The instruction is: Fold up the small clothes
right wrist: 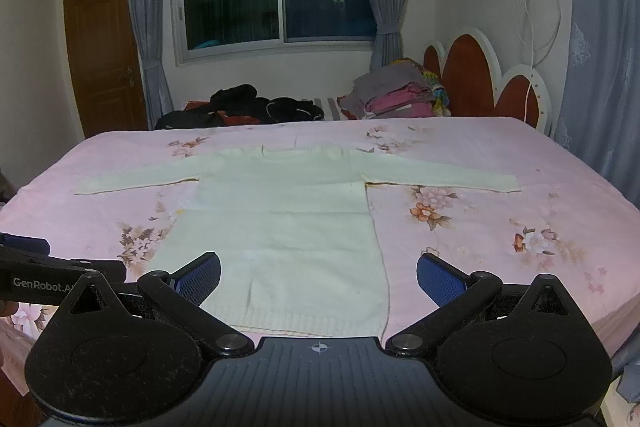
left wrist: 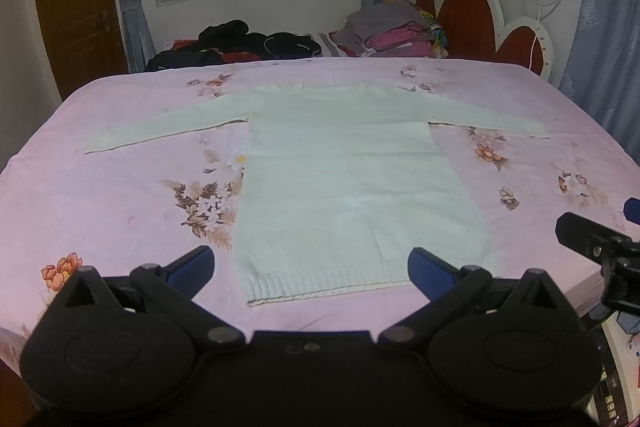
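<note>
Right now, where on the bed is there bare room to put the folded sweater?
Bare pink bedspread lies on both sides of the white sweater, below each spread sleeve, down to the near edge. The far end is crowded: dark clothes and a folded pile by the headboard.

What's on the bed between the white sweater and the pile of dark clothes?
Only bare pink flowered bedsheet between the white sweater and dark clothes, in both wrist views.

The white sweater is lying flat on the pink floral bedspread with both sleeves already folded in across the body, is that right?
Not quite. The white sweater does lie flat on the pink floral bedspread, but both sleeves are spread straight out to the sides, not folded in. The left wrist view shows this, and the right wrist view agrees.
</note>
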Available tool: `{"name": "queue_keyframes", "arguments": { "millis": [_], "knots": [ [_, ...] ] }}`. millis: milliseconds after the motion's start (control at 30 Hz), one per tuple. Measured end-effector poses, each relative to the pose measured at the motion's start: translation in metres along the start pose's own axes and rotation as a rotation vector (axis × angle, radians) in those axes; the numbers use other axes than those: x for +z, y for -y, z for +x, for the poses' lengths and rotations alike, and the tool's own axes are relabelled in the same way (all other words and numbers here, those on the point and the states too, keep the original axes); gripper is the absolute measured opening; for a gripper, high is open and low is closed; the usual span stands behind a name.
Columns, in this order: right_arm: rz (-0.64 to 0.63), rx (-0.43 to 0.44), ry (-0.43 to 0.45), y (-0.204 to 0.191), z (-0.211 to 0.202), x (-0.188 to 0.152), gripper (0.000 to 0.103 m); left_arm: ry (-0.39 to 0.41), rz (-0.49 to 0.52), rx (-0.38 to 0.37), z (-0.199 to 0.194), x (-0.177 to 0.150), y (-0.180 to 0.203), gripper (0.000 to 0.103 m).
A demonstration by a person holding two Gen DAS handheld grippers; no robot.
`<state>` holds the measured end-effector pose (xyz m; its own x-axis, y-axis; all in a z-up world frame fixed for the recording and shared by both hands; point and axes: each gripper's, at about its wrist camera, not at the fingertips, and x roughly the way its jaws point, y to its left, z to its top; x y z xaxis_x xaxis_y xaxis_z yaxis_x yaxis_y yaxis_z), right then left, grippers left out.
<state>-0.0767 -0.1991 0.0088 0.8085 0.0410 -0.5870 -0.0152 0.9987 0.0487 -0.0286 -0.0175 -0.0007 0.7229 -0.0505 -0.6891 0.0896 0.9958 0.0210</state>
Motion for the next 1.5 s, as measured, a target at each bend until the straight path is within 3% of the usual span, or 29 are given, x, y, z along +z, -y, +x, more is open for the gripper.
{"name": "queue_keyframes", "arguments": {
  "millis": [867, 1500],
  "knots": [
    [0.015, -0.026, -0.070, 0.026, 0.029, -0.011, 0.103, -0.053, -0.002, 0.014, 0.035, -0.007, 0.001, 0.103],
    [0.024, 0.002, -0.155, 0.062, 0.104, -0.025, 0.103, -0.160, -0.055, 0.084, 0.125, -0.026, -0.037, 0.101]
  ]
}}
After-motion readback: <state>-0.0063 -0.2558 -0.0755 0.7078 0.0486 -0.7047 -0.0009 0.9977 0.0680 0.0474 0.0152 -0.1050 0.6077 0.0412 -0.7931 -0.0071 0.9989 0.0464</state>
